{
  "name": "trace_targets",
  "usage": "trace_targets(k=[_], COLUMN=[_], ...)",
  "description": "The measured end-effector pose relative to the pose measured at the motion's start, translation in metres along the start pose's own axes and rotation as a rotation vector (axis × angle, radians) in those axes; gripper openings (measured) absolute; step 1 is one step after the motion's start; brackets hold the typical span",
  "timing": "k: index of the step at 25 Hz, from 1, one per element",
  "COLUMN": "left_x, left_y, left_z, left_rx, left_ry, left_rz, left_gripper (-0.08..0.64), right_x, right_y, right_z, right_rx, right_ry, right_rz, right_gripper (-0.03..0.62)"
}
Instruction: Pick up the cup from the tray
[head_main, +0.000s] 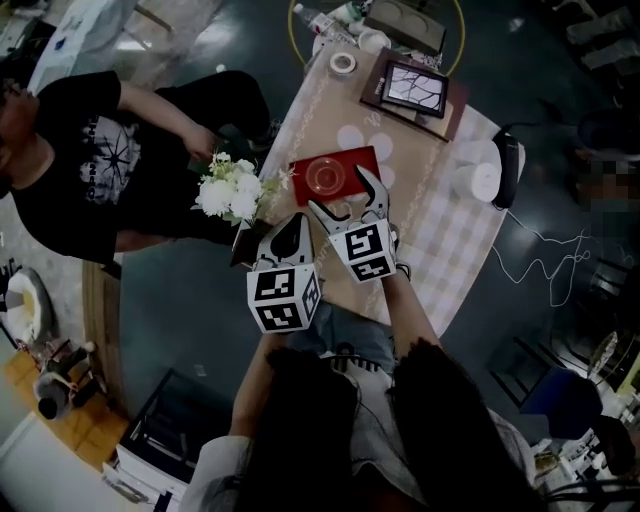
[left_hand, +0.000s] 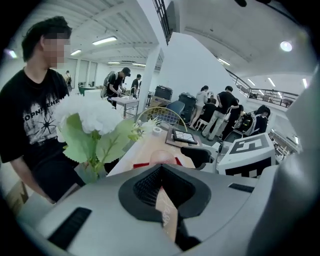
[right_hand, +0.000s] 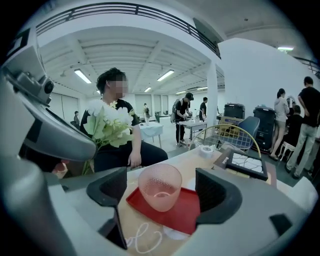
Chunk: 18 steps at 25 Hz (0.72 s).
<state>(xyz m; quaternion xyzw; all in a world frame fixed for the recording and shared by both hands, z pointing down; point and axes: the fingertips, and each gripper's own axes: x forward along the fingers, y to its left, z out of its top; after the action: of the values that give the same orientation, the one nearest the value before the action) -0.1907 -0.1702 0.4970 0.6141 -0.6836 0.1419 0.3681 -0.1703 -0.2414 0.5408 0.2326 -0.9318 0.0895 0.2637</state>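
A pink, dimpled glass cup stands upright on a red tray on the table's tan runner. My right gripper is open just short of the tray, and the cup lines up with the gap between its black pads without touching them. My left gripper hangs nearer me at the table's left edge, shut on nothing. In the left gripper view the cup and tray show just above its jaws.
White flowers in a vase stand left of the tray, next to a seated person. Farther along the table lie a framed picture, a tape roll and a wire basket. White round objects sit at the right edge.
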Motion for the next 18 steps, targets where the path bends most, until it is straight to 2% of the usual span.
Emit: trace_targets(k=[8,15,18], left_x=[0.02,0.028,0.03], left_y=[0.011,0.013,0.012], left_z=[-0.007,-0.008,-0.01], left_rx=[-0.022,-0.009,-0.011], left_ry=[0.036,0.058,0.073], left_rz=[0.026,0.015,-0.003], left_gripper=[0.006,0.006,0.006], right_x=[0.034,0.046,0.048], right_y=[0.001,0.0,0.002], right_z=[-0.019,-0.029,-0.031], right_rx=[-0.024,-0.091,-0.079], right_ry=[0.057,0.103,0.114], right_rz=[0.041,0.035,0.059], right_gripper=[0.41,0.41,0.4])
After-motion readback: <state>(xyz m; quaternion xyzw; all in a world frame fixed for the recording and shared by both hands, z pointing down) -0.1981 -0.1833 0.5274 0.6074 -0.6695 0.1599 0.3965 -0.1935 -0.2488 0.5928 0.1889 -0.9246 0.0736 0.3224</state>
